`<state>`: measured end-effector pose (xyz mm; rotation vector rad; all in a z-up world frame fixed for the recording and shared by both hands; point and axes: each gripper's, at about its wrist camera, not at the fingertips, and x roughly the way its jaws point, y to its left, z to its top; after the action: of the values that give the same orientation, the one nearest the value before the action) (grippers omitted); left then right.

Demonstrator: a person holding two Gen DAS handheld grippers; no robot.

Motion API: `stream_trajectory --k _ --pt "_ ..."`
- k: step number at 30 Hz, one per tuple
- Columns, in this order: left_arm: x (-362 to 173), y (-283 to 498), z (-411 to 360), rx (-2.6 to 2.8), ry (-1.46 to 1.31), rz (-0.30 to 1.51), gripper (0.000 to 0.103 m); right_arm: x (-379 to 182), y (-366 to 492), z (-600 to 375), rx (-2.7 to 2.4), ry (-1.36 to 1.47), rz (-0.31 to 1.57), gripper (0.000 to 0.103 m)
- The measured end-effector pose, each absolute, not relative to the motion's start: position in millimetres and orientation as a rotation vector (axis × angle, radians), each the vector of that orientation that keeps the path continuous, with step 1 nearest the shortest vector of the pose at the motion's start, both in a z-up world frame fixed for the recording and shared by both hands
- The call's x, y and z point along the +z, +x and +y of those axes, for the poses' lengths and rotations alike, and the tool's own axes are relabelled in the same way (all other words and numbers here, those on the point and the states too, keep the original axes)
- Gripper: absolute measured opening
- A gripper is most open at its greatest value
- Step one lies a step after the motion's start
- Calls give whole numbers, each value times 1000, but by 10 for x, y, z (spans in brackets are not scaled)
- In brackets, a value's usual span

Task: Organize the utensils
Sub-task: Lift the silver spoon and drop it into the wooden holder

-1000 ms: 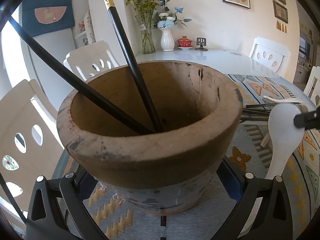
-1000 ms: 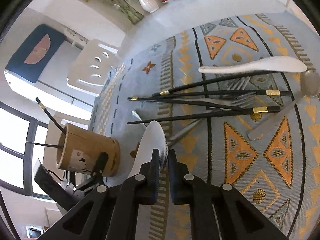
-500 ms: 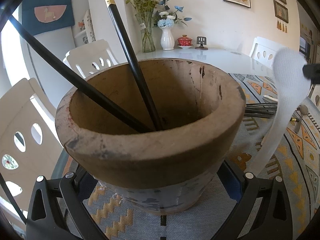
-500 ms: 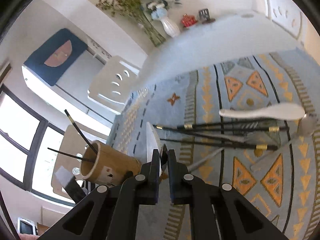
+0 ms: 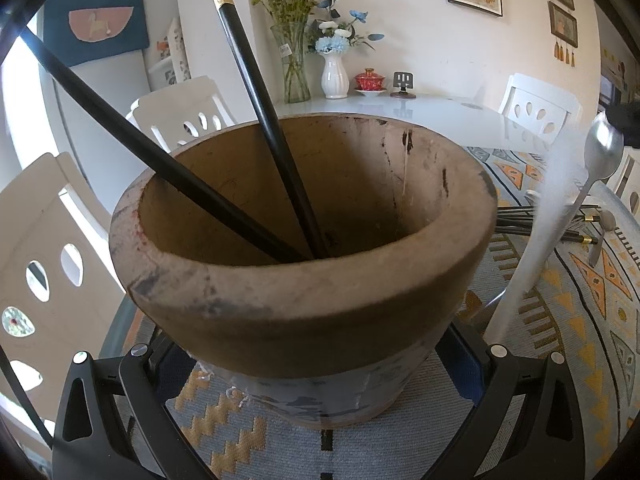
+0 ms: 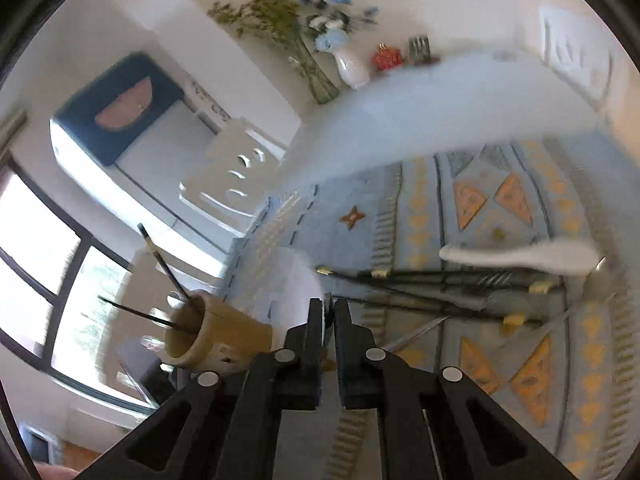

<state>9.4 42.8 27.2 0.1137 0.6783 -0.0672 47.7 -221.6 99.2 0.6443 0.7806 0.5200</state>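
Observation:
A brown wooden holder (image 5: 304,300) fills the left wrist view, and two black chopsticks (image 5: 256,92) lean inside it. My left gripper (image 5: 316,364) is shut on the holder's base, with a finger against each side. To the right, a white spoon (image 5: 560,220) hangs blurred in the air, bowl uppermost. In the right wrist view my right gripper (image 6: 328,312) is shut on that white spoon (image 6: 302,280), which sticks out as a white smear. The holder (image 6: 224,336) stands below and to the left of it.
On the patterned mat (image 6: 500,200) lie another white spoon (image 6: 520,258), several black chopsticks (image 6: 420,278), forks and a metal spoon. Vases (image 5: 334,76) and a red cup stand at the table's far edge. White chairs (image 5: 180,116) ring the table.
My right gripper has lifted the white spoon off the mat and tipped upward, and the spoon now hangs beside the holder. The left gripper and holder have not moved.

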Motion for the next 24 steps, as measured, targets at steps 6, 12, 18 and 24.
stream_trajectory --k 6,12,18,24 --pt "267 116 421 -67 114 687 102 951 482 -2311 491 666 796 6" --pt "262 123 418 -69 109 690 102 865 509 -2357 478 695 820 6" --pt "257 140 433 -72 113 695 102 1021 475 -2318 495 638 780 6" --pt "253 146 420 -73 115 692 102 1310 420 -2158 481 499 731 6"
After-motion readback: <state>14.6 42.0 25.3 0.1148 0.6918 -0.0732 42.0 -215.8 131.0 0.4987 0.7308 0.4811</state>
